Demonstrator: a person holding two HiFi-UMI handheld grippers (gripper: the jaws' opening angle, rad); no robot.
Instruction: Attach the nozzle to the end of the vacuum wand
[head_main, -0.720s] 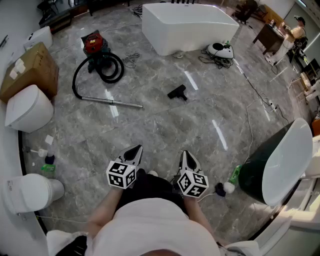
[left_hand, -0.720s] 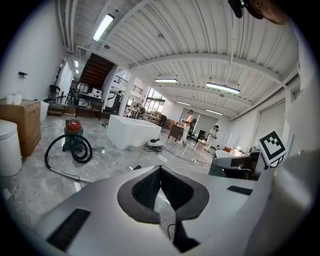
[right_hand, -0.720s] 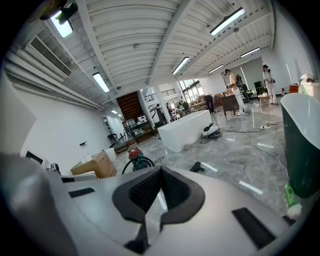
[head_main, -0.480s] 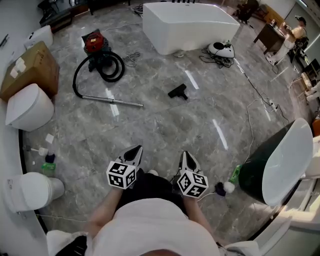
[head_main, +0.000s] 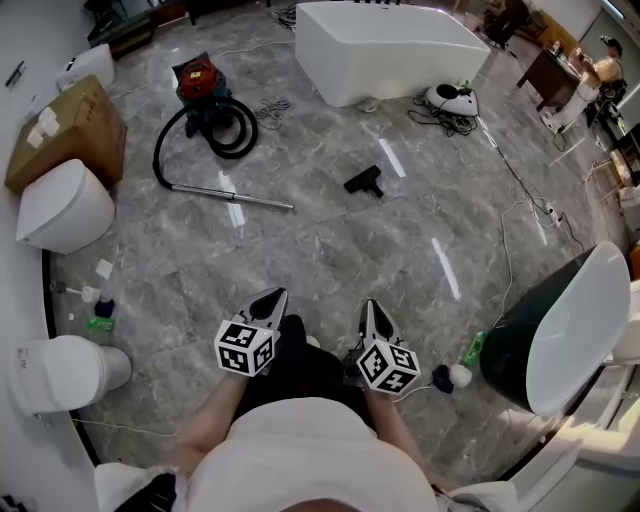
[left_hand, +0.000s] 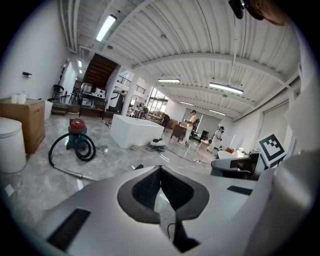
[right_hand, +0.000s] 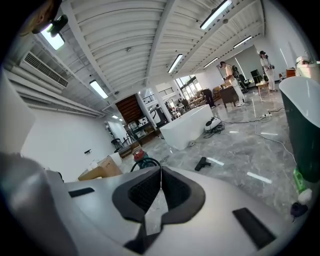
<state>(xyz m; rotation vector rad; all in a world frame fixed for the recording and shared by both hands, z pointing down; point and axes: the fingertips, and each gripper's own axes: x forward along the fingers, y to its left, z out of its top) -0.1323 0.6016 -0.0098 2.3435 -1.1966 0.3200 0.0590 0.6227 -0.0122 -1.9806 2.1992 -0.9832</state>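
Observation:
A black vacuum nozzle lies on the grey marble floor ahead of me, also seen as the nozzle in the right gripper view. The silver wand lies to its left, joined by a black hose to a red and teal vacuum cleaner; the wand shows low in the left gripper view too. My left gripper and right gripper are held close to my body, far short of both parts. Both are shut with nothing between their jaws.
A white bathtub stands at the back. Toilets and a cardboard box line the left wall. A dark tub stands at the right. Cables trail across the floor, small bottles sit at left, and people stand far back right.
The head view has shifted slightly, so the floor objects sit a little further right in the picture. Both grippers hold the same place and stay shut.

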